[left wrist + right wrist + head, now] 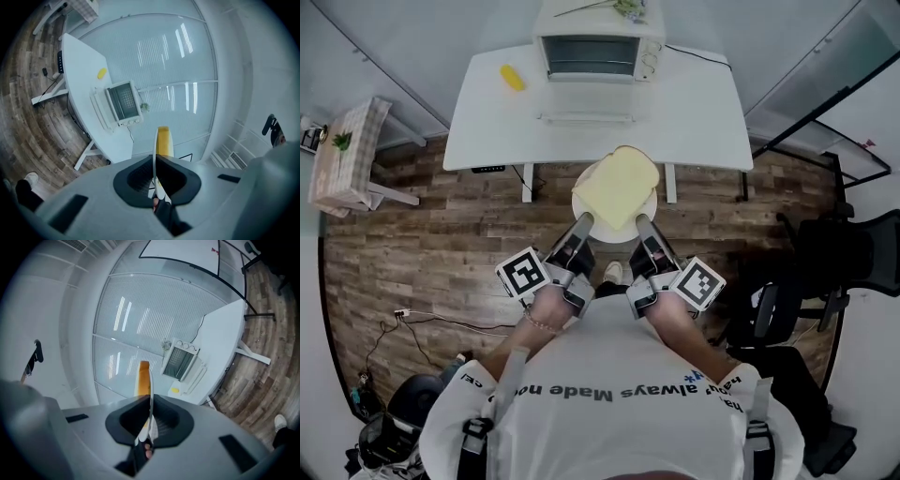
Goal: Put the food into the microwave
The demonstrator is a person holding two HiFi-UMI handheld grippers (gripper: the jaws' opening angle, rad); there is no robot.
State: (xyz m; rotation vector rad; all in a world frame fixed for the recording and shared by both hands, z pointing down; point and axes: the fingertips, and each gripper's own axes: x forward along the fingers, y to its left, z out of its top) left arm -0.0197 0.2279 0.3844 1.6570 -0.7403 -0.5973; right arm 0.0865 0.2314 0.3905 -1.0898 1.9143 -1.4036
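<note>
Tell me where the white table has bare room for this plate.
The table is bare right of the microwave, and along its left front corner. The yellow item takes the left back; the open door crowds the middle. The plate would likely fit right.

The left tongs (584,222) and right tongs (642,224) hold a white plate (580,200) bearing a bread slice (619,186) over the wood floor (441,244), just short of the white bench (694,112) with the microwave (595,47) at its far edge.

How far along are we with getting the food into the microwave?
Done: the microwave door is open. In hand: the left gripper and right gripper each clamp the plate rim, carrying the bread, short of the table. Left: walk up, slide the plate inside.
</note>
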